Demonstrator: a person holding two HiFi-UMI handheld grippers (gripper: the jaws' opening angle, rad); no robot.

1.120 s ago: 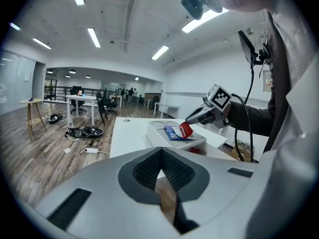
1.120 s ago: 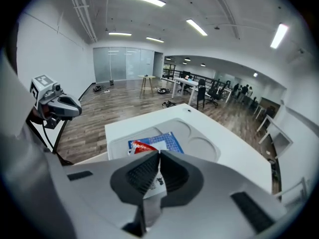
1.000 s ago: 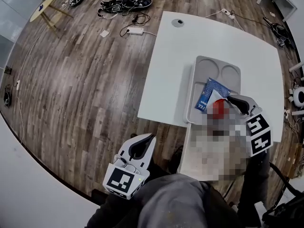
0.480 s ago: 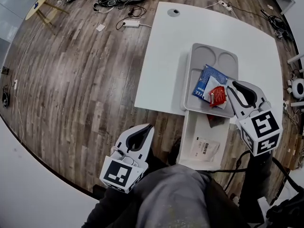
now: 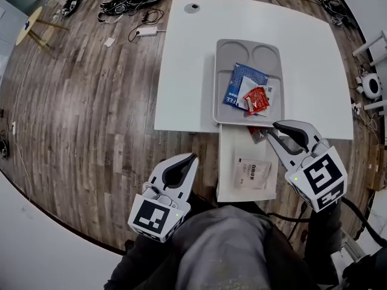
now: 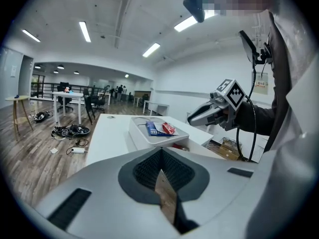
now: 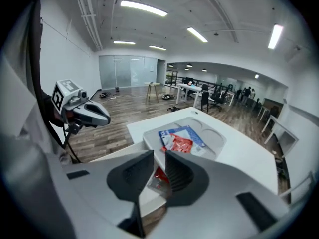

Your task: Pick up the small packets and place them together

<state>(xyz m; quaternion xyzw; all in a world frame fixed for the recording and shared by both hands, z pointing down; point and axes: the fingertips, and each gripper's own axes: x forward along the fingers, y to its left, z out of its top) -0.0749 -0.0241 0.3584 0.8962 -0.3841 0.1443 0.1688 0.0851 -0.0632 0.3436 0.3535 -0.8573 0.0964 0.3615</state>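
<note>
Head view: a grey tray [image 5: 219, 83] sits on the white table [image 5: 187, 71], toward 1 o'clock in the frame. A blue packet [image 5: 237, 80], a white packet [image 5: 244, 94] and a red packet [image 5: 256, 98] lie on it in an overlapping heap. At 6 o'clock from the tray, a smaller white table [image 5: 230, 189] carries two more. One is a clear packet with red contents [image 5: 259, 134], touching the tray's near rim. The other is a flat white printed packet [image 5: 253, 173], at 6 o'clock from the clear one.

The right tongs [image 5: 273, 130] have just been opening and stand released. The clear packet lies at 9 o'clock from their tips, showing through the gap but not pinched. The left tongs [image 5: 192, 157] are clenched on nothing, at 7 o'clock in the frame over the wooden floor [image 5: 91, 113], well apart from every packet.
</note>
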